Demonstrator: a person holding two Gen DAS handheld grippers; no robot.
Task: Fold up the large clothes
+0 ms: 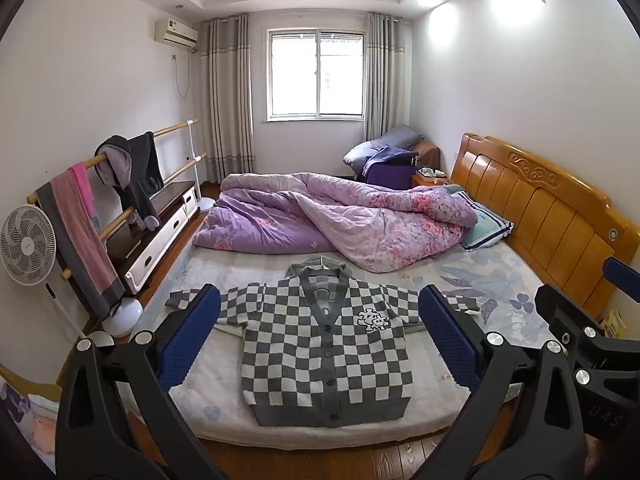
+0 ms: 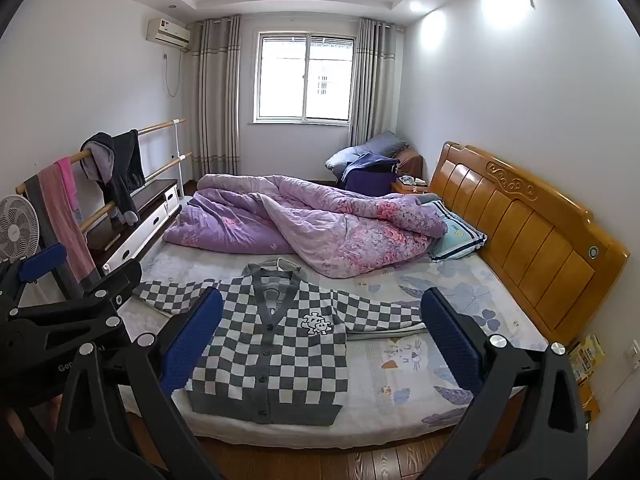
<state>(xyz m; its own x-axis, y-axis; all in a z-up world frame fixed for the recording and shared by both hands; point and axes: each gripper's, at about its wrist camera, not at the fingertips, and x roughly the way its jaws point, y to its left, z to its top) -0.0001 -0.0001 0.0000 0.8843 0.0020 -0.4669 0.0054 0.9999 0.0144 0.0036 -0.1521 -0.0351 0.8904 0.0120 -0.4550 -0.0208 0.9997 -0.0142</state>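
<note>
A grey-and-white checkered cardigan (image 1: 328,364) (image 2: 272,356) lies flat and buttoned on the bed's pale sheet (image 1: 492,280) (image 2: 420,364), near the front edge. Both of its sleeves are spread out sideways. My left gripper (image 1: 320,292) is open and empty. It hovers before the bed's near edge, short of the cardigan. To its right my right gripper (image 2: 322,296) is also open and holds nothing. Each gripper shows at the edge of the other's view: the right gripper (image 1: 588,288) and the left gripper (image 2: 80,270).
A crumpled purple floral quilt (image 1: 320,216) and a striped pillow (image 1: 486,226) fill the bed's far half. A wooden headboard (image 1: 540,208) stands on the right. A rack hung with clothes (image 1: 120,176), a fan (image 1: 26,244) and a low cabinet (image 1: 160,232) line the left wall.
</note>
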